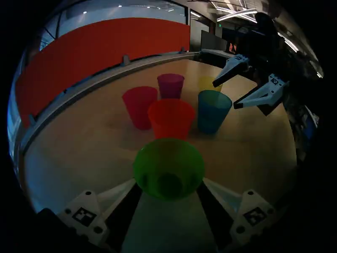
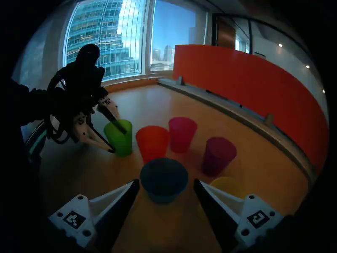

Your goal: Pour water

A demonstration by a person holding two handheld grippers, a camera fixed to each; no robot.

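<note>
Jaws, my left gripper (image 1: 168,181): flanking green cup (image 1: 168,168), grip unclear | right gripper (image 2: 165,182): released | risk: slack hold may spill cup.

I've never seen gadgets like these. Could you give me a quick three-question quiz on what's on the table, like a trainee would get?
1. How many cups, the orange cup included, stand on the wooden table?
2. True or false: the purple cup lies on its side.
3. Which cup sits between the fingers of the right hand-held gripper? A) green cup B) blue cup C) yellow cup

Key: 1) six; 2) false, it stands upright; 3) B.
</note>
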